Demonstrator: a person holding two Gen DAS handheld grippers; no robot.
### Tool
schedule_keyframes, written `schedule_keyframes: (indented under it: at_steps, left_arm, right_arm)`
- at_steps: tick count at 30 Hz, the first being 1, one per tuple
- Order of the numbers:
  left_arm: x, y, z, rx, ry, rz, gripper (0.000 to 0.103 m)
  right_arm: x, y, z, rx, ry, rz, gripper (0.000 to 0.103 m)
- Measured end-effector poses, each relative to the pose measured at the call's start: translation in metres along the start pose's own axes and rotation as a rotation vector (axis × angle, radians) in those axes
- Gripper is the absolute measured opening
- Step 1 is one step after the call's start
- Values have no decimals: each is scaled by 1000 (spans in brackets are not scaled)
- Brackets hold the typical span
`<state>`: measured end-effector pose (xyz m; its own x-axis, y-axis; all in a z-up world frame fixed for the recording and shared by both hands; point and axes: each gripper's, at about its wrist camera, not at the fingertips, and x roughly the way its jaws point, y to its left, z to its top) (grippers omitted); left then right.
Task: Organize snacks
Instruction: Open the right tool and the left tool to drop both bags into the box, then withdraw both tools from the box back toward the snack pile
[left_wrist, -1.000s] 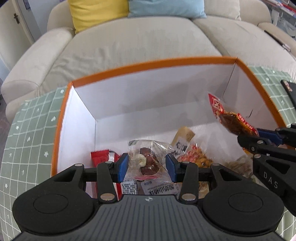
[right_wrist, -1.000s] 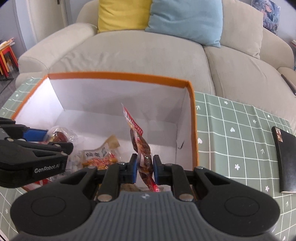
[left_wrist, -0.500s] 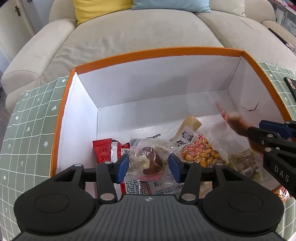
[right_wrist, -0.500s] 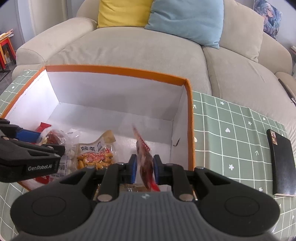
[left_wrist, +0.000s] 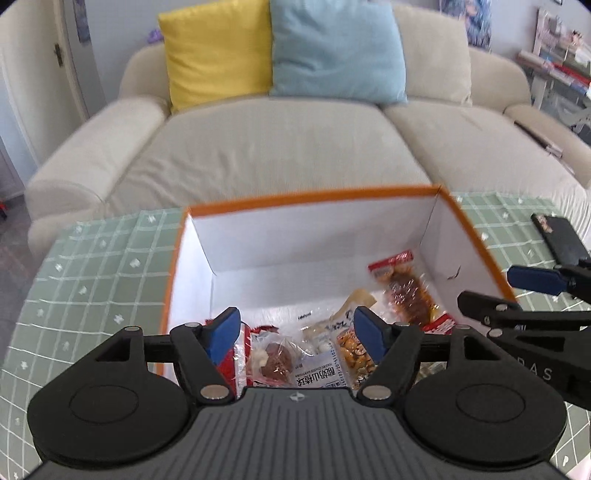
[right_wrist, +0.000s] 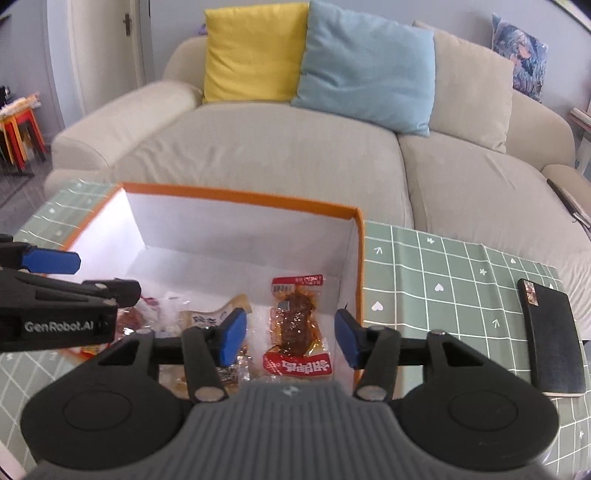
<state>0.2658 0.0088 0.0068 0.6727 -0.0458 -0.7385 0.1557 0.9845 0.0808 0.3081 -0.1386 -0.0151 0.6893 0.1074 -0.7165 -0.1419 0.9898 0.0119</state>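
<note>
Hanging above the orange box (right_wrist: 236, 194), both the left gripper (left_wrist: 297, 328) and the right gripper (right_wrist: 290, 334) have just opened wide and hold nothing; the red meat packet (right_wrist: 297, 328) lies at the box's 3 o'clock side.

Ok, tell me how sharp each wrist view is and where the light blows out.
Left wrist view: motion-smeared, with the sofa and box rim soft; snack packets near the fingers readable. Right wrist view: crisper, the red meat-snack packet legible; the box's white left wall glares; fisheye bends the edges.
</note>
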Motion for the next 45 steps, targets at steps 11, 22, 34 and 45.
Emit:
schedule_keyframes:
  at_steps: [11, 22, 34, 45]
  left_arm:
    - [-69, -15, -33, -19, -60, -20, 84]
    - [-88, -27, -86, -22, 11, -45, 84]
    - [-67, -19, -144, -39, 136, -13, 84]
    - [-42, -11, -171, -19, 163, -45, 84]
  right_arm:
    - [-65, -11, -43, 70, -39, 65, 64]
    - [-94, -18, -106, 77, 10, 58, 68]
    - [-88, -20, -160, 45, 37, 23, 70]
    - [-66, -13, -186, -44, 47, 51, 79]
